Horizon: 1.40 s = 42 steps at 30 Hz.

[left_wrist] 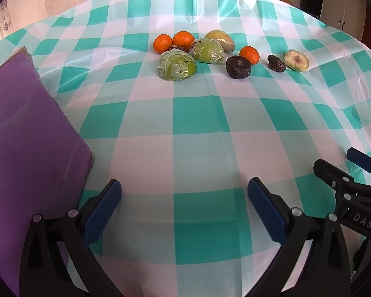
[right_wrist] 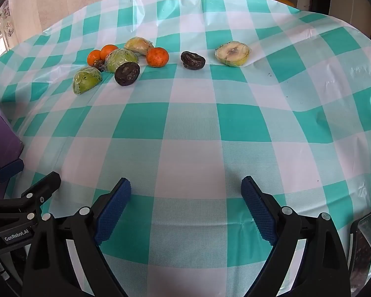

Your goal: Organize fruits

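Fruit lies in a loose group far ahead on the checked tablecloth. Three oranges [left_wrist: 249,54] [right_wrist: 157,57], wrapped green halves [left_wrist: 176,66] [right_wrist: 87,79], a wrapped pale fruit [left_wrist: 221,40] [right_wrist: 139,45], dark wrinkled fruits [left_wrist: 238,66] [right_wrist: 127,73] [right_wrist: 193,60] and a cut pale half [left_wrist: 296,60] [right_wrist: 232,54]. My left gripper [left_wrist: 184,194] is open and empty above the cloth. My right gripper [right_wrist: 186,190] is open and empty, and it shows at the right edge of the left wrist view [left_wrist: 338,170].
A purple box [left_wrist: 24,133] stands at the left, close to my left gripper, and shows in the right wrist view [right_wrist: 2,133]. A phone [right_wrist: 363,245] lies at the lower right. The table's far edge meets a wall and cabinets.
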Tool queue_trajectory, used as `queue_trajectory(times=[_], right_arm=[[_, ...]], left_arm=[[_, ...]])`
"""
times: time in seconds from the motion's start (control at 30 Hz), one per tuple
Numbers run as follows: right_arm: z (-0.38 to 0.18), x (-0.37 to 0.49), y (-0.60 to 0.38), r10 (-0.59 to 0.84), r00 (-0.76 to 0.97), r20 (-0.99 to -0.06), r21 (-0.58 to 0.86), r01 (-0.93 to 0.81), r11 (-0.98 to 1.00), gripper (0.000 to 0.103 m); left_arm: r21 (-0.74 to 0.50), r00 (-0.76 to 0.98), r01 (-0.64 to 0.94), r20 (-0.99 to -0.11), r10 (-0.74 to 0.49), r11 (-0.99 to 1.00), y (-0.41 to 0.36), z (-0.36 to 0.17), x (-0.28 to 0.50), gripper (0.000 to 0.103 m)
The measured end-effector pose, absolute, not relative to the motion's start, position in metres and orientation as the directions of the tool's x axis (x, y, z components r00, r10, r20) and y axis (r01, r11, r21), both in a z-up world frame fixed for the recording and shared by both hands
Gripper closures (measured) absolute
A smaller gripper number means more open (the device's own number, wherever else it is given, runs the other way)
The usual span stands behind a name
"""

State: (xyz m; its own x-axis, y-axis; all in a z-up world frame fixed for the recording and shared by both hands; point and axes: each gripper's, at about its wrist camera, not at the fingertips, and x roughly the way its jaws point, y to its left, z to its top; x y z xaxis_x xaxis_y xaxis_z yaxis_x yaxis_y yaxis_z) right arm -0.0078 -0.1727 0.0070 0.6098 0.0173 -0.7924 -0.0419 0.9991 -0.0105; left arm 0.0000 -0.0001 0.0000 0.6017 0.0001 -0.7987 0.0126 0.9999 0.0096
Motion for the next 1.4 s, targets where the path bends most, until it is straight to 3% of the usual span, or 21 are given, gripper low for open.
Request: queue_trajectory(times=[1.23,1.4], right_arm=[[0.008,-0.008,-0.175,0.049,0.597,-0.801,-0.013,-0.100,0.995,0.015],[0.009,-0.004,-0.192,0.002,0.601,-0.799,-0.004,-0.009,1.000,0.016]], left_arm=[[0.021,0.598,-0.008,-0.801,0.021,1.000,0.000,0.000,-0.002,0.001],[0.008,0.588,-0.013,-0.808,0.014,1.000,-0.005,0.002,0.017,0.001]])
